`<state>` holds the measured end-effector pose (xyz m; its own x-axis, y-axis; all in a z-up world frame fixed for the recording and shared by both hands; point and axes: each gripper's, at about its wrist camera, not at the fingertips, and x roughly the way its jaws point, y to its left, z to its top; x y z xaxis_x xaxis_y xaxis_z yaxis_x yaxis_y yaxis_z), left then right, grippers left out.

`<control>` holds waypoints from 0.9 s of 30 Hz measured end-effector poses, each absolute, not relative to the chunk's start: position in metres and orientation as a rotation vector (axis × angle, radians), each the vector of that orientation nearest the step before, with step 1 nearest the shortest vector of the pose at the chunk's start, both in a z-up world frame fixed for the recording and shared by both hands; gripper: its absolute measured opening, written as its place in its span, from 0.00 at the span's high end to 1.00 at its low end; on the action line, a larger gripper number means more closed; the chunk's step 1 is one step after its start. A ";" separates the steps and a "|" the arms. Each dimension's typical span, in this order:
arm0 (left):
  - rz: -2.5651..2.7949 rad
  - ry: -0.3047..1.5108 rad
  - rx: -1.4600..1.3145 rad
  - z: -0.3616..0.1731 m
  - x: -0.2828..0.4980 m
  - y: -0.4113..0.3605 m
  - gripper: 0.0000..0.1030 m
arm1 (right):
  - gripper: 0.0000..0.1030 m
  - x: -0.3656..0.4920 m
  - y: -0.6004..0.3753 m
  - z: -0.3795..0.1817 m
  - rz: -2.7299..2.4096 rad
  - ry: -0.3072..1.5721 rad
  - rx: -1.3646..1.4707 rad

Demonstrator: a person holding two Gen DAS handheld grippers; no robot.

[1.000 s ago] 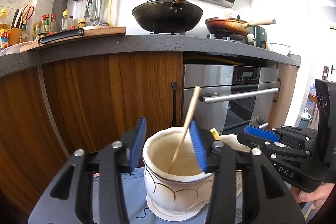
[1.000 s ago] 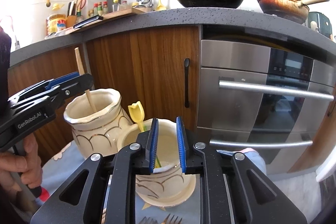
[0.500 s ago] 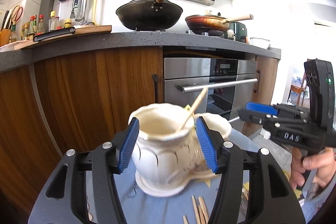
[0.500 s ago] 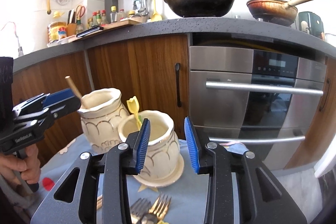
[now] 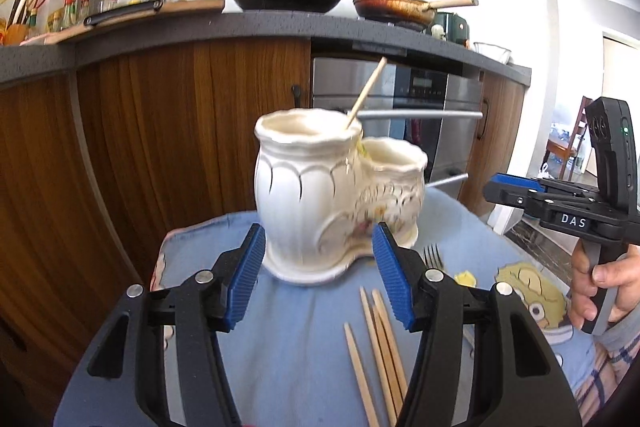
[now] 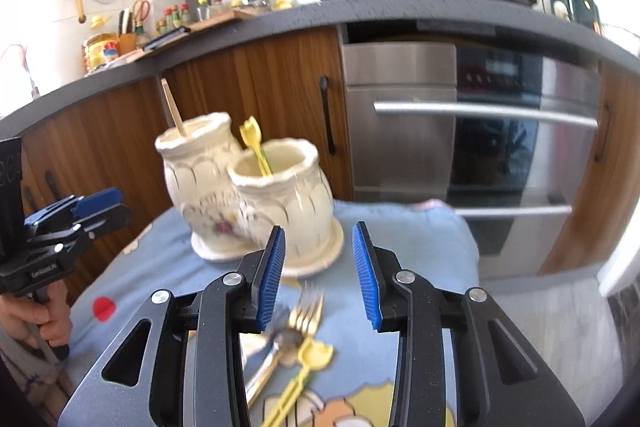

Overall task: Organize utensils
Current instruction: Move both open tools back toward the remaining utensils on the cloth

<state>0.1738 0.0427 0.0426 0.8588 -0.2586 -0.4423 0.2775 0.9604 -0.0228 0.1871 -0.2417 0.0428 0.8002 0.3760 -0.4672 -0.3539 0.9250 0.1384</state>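
Both grippers backed off; holder [image 5: 320, 195] beyond their open jaws.

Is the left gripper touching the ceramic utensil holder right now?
Apart. In the left wrist view the left gripper stands open, pulled back in front of the ceramic utensil holder, with blue cloth visible between its pads.

The right gripper [image 5: 496, 185] body reads "DAS".

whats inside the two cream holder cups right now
One wooden chopstick leans out of the taller cup; a yellow-handled utensil stands in the shorter cup. The cup walls hide their lower ends and the cup bottoms.
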 end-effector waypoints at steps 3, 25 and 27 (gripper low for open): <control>-0.286 0.521 0.034 0.034 0.173 0.045 0.47 | 0.64 0.181 -0.247 0.029 0.382 0.575 0.065; -0.345 0.852 0.059 -0.031 0.154 0.030 0.74 | 0.67 0.157 -0.212 -0.027 0.423 0.858 -0.073; -0.347 0.862 0.064 -0.034 0.155 0.031 0.74 | 0.69 0.157 -0.211 -0.029 0.424 0.863 -0.084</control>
